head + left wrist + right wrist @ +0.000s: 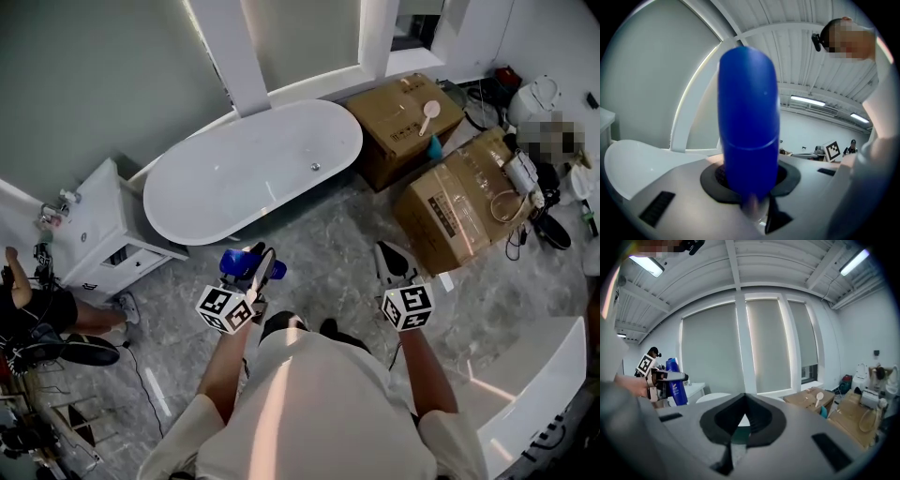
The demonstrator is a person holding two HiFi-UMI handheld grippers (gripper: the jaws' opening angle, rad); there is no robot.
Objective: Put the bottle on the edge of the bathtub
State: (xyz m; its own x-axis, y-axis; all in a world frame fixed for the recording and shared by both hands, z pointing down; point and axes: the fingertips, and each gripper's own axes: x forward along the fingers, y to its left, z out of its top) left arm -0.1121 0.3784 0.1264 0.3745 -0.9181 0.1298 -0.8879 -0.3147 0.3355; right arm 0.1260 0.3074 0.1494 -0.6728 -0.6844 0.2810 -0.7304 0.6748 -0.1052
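Note:
A blue bottle [244, 263] stands upright between the jaws of my left gripper [255, 269], which is shut on it. In the left gripper view the bottle [749, 126] fills the middle, with the jaws pressed round its lower part. The right gripper view shows the same bottle [675, 380] at the far left. The white oval bathtub [169, 220] lies on the floor ahead of both grippers, some way beyond the bottle. My right gripper [384, 253] hangs to the right, its jaws closed together with nothing between them [742, 414].
A white cabinet [98, 230] stands left of the tub. Two cardboard boxes [403, 122] [459, 206] sit to the tub's right, with cables and gear behind them. A white pillar [234, 56] rises behind the tub. A person [37, 309] sits at the far left.

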